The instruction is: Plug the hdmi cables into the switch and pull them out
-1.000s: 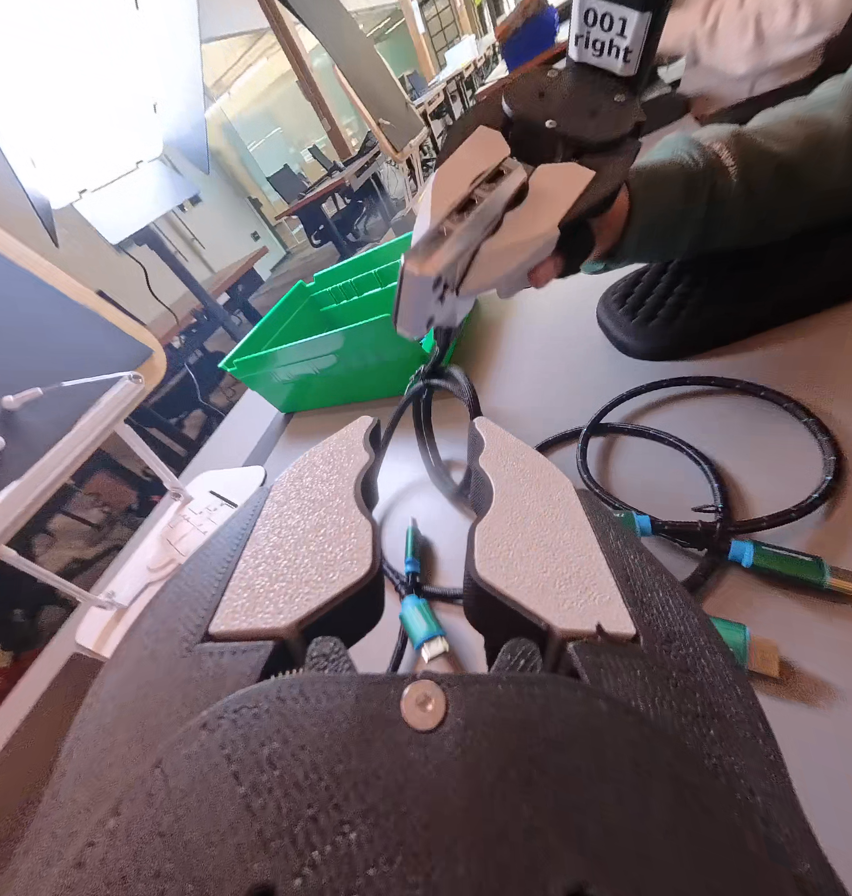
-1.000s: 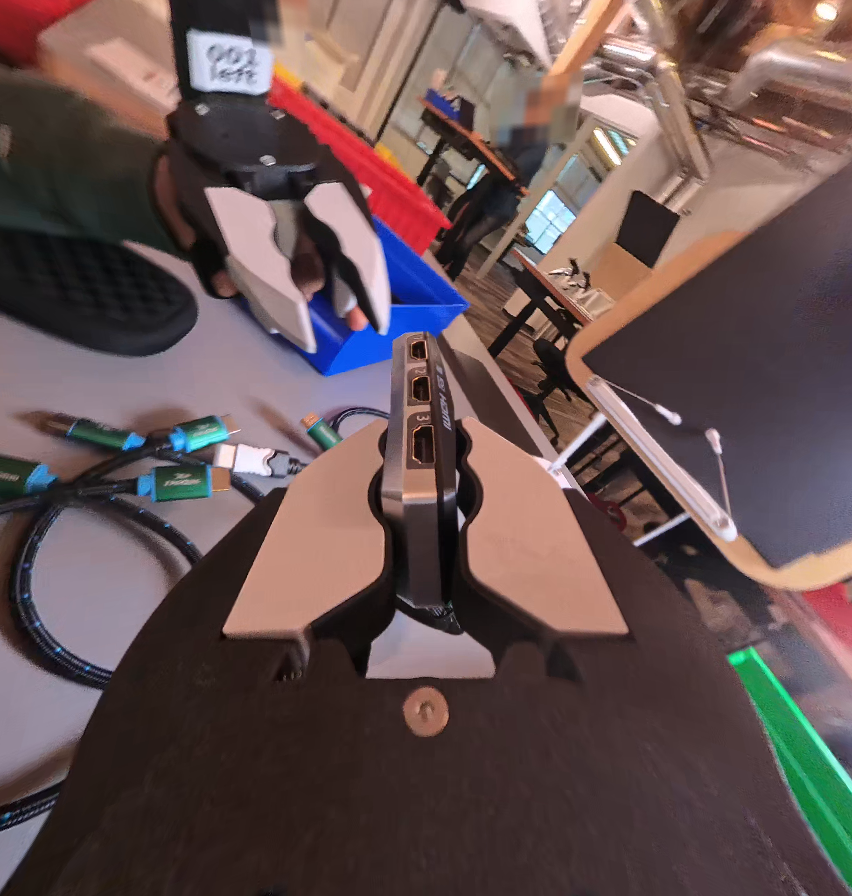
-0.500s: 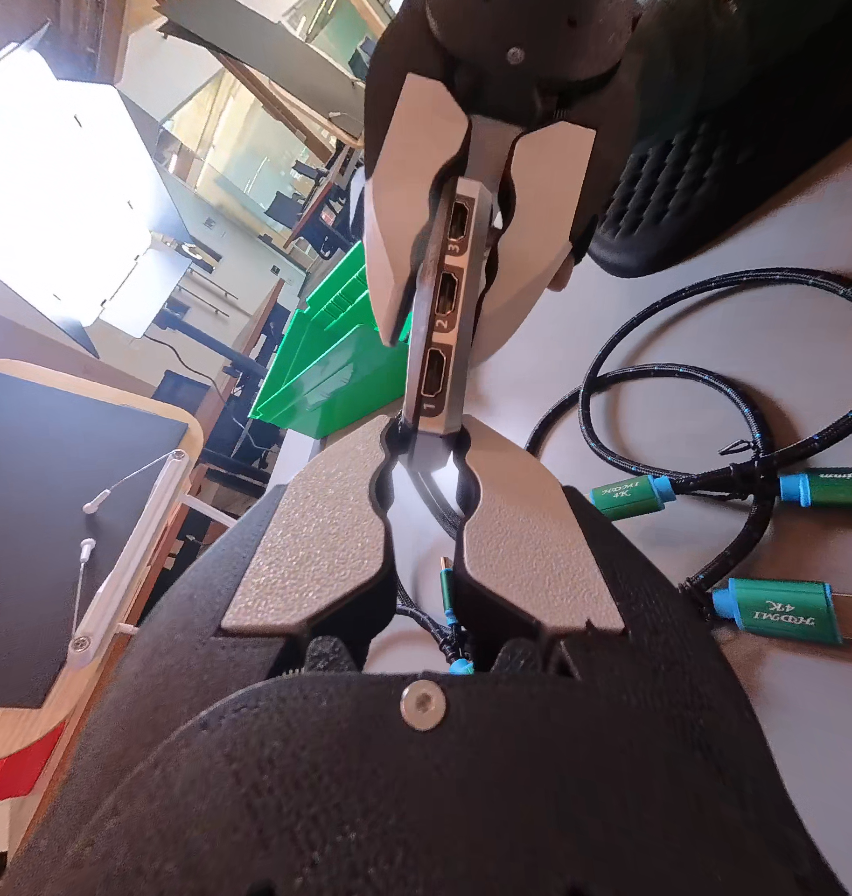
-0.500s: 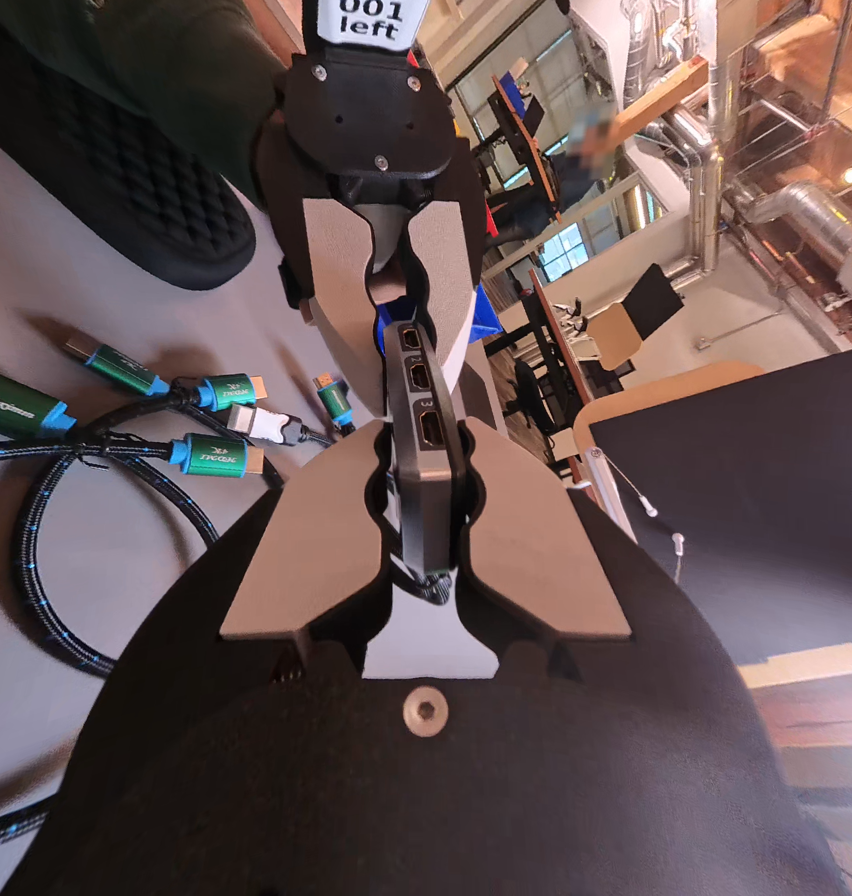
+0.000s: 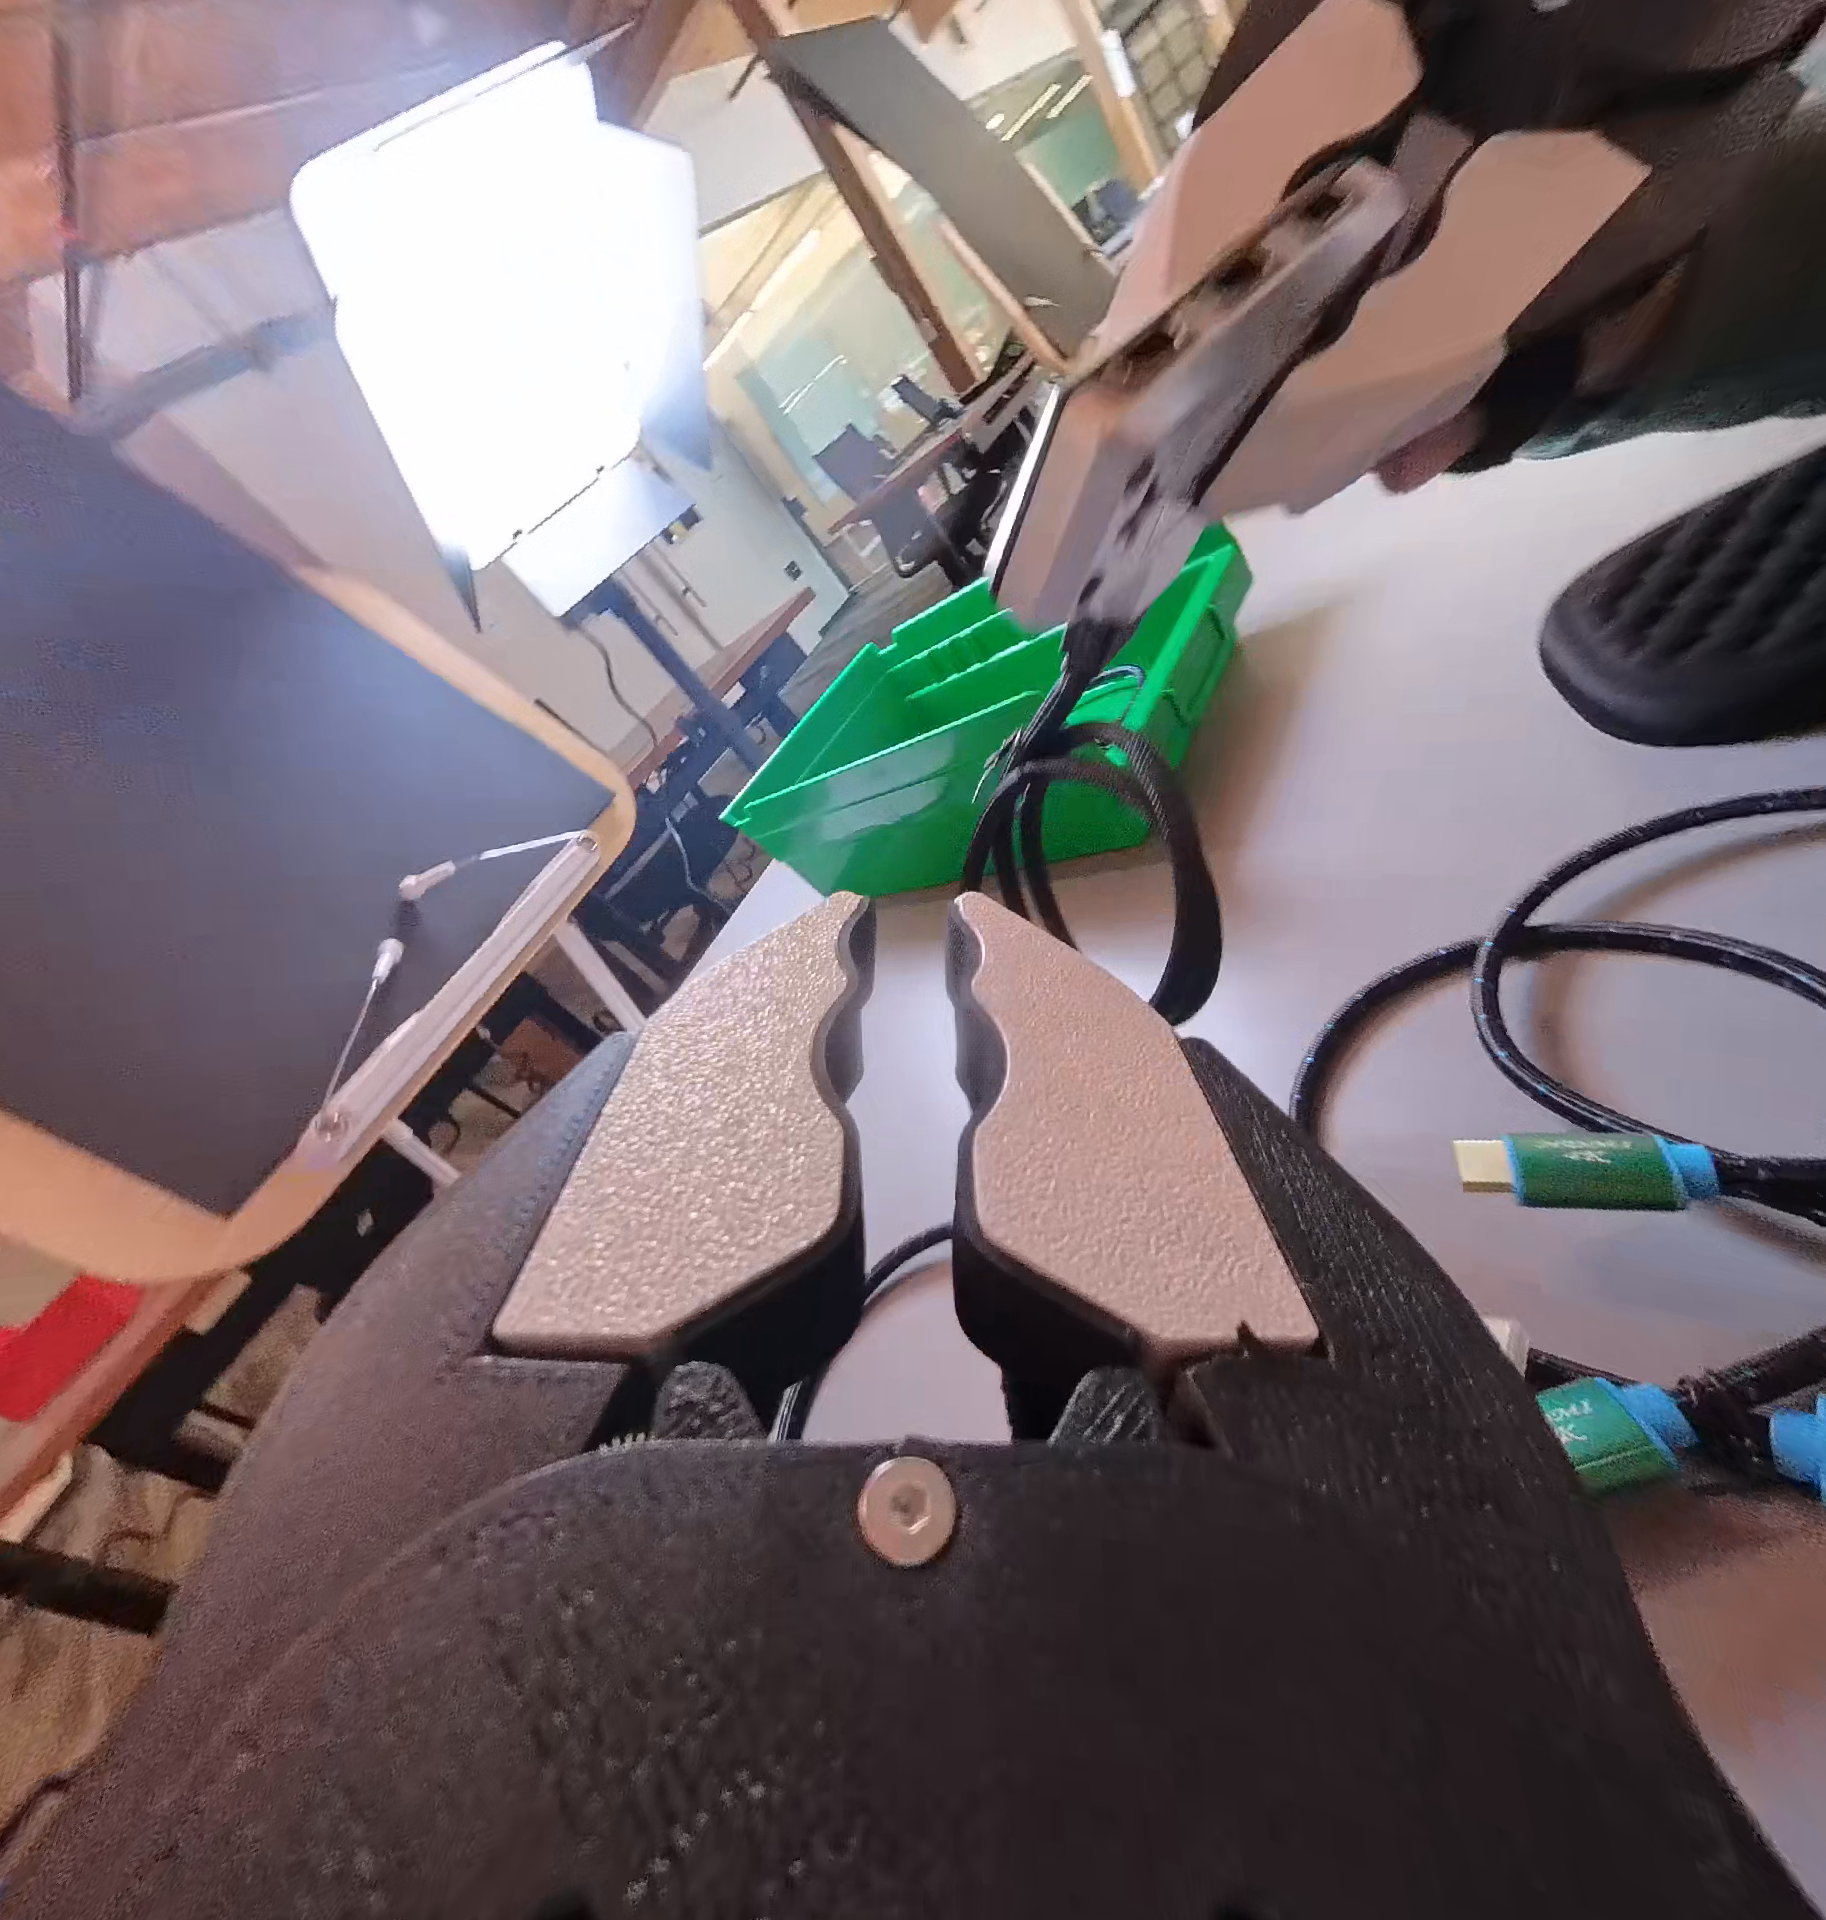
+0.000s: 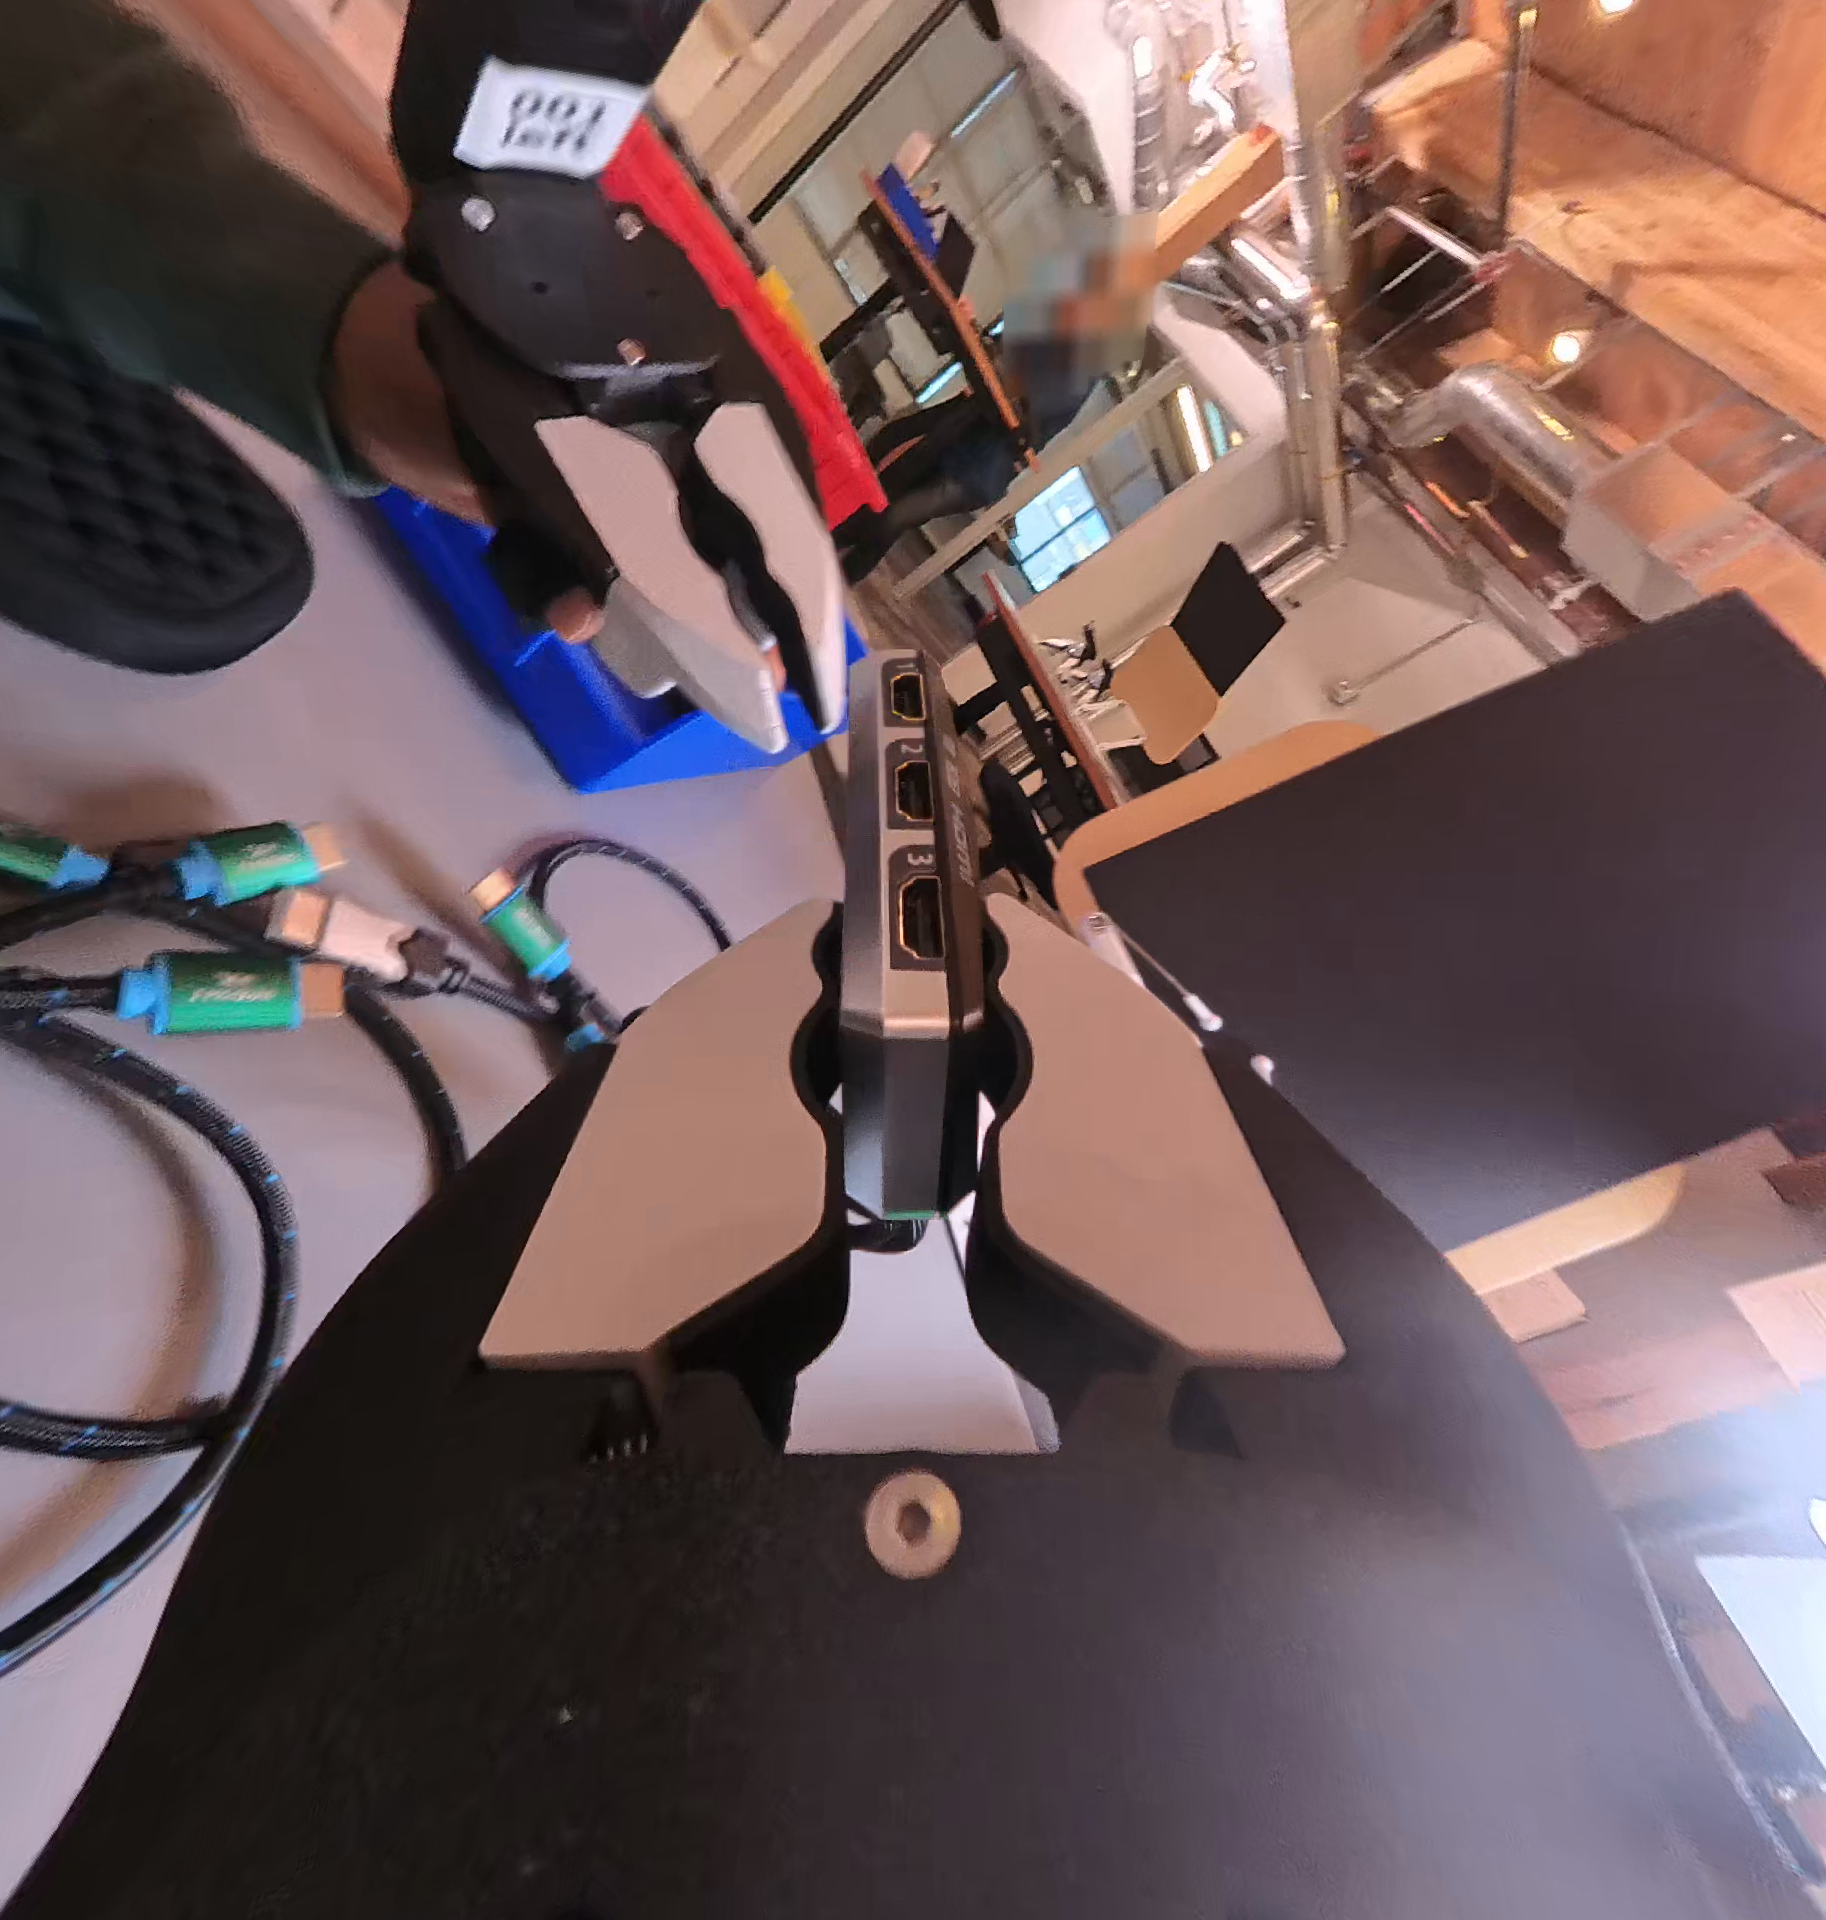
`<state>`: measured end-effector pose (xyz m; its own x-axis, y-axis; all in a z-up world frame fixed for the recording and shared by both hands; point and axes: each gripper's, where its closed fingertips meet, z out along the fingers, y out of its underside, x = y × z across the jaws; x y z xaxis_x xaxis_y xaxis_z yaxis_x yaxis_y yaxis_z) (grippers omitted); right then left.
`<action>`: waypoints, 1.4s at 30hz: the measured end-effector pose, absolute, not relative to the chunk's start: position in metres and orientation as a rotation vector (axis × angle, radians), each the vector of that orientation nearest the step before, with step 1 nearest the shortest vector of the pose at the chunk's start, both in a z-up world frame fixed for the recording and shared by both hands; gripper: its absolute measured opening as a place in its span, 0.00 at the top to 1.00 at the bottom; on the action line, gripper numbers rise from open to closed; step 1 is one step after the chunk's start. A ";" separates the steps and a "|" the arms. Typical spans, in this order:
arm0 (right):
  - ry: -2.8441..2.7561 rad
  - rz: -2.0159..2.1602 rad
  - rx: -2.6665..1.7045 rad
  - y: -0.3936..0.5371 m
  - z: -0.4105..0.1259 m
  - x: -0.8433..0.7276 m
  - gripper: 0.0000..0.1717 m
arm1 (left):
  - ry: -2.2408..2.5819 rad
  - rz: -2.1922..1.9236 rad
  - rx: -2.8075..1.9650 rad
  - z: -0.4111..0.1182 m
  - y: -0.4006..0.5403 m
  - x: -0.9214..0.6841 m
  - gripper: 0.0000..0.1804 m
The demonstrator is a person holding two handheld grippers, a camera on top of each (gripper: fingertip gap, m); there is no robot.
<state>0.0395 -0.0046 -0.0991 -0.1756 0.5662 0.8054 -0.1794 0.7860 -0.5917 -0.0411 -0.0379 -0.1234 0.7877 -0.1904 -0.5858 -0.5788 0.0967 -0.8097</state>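
The right gripper (image 6: 911, 940) fingers pinch a dark grey port hub (image 6: 904, 935) edge-on; its rear end is hidden between them. The left gripper (image 5: 909, 920) fingers stand slightly apart on nothing, over the table (image 5: 1356, 748). At its 1 o'clock hangs the hub's black cable loop (image 5: 1189, 831), motion-blurred, before a green bin (image 5: 888, 810). Green-ended cables (image 5: 1584, 1169) lie at 3 o'clock, partly cut off.

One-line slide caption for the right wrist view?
Right gripper clamps a grey three-port adapter above braided cables.
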 end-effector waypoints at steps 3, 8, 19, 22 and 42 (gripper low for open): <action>-1.549 0.735 -0.332 0.007 -0.069 0.046 0.87 | 0.589 0.294 -1.530 -0.128 -0.035 -0.057 0.94; -1.522 0.679 -0.269 0.018 -0.016 0.043 0.87 | 0.605 0.283 -1.634 -0.151 -0.028 -0.060 0.94; -1.561 0.422 -0.023 -0.001 0.057 0.030 0.87 | 0.762 0.162 -1.865 -0.210 -0.022 -0.036 0.84; -1.545 0.431 0.002 -0.010 0.064 0.030 0.87 | 0.833 0.170 -1.950 -0.237 -0.013 -0.032 0.81; -1.339 0.411 -0.111 0.038 0.110 0.040 0.87 | 1.073 0.203 -2.178 -0.249 -0.036 -0.037 0.99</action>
<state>0.0397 0.0378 0.1095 0.1705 0.3518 0.9204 -0.2259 0.9232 -0.3110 -0.0370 -0.0362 -0.2490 0.6460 -0.6394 -0.4169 -0.7476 -0.4196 -0.5148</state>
